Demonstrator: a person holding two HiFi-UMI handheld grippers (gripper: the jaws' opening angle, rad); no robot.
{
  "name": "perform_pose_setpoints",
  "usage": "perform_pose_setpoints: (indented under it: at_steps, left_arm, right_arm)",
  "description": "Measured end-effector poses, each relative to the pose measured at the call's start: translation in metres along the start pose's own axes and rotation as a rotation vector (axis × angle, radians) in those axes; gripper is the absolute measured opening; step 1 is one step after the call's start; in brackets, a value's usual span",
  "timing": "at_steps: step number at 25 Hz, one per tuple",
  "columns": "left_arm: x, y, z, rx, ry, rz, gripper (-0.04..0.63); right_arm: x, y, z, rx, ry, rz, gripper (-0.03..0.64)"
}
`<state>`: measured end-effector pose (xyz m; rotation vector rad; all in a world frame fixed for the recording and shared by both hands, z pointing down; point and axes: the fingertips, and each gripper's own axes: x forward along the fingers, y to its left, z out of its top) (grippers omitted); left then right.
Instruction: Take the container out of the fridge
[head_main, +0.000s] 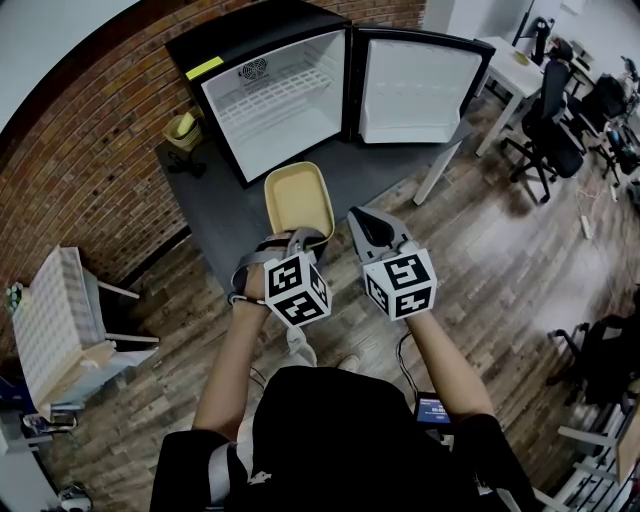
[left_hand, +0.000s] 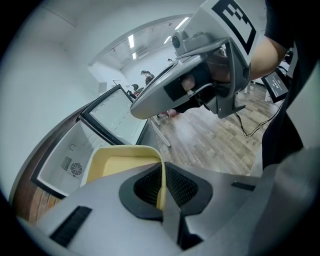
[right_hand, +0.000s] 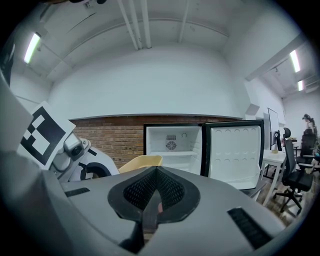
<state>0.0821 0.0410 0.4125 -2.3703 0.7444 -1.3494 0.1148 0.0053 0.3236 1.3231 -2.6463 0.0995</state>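
A pale yellow container (head_main: 298, 198) hangs in the air in front of the open black fridge (head_main: 270, 95), outside it. My left gripper (head_main: 296, 236) is shut on the container's near rim. In the left gripper view the thin yellow wall (left_hand: 161, 180) runs straight between the ribbed pads of the left gripper (left_hand: 161, 192). My right gripper (head_main: 360, 222) is just to the right of the container, shut with nothing in it. In the right gripper view the right gripper (right_hand: 154, 200) has its pads together, and the container (right_hand: 142, 161) shows beyond them at the left.
The fridge interior (right_hand: 172, 145) holds only a white shelf, and its door (head_main: 415, 90) stands swung out to the right. It stands on a dark platform (head_main: 225, 215) by a brick wall (head_main: 90, 170). A white rack (head_main: 50, 320) is at the left, a white desk (head_main: 510, 70) and office chairs (head_main: 545, 135) at the right.
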Motion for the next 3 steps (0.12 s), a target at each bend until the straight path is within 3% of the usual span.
perform_pose_setpoints:
  at_steps: [3]
  left_arm:
    - [-0.0004,0.0013,-0.0007,-0.001,0.002,0.002,0.028]
  right_arm:
    - [-0.0008,-0.0010,0.0008,-0.002,0.000,-0.001,0.040]
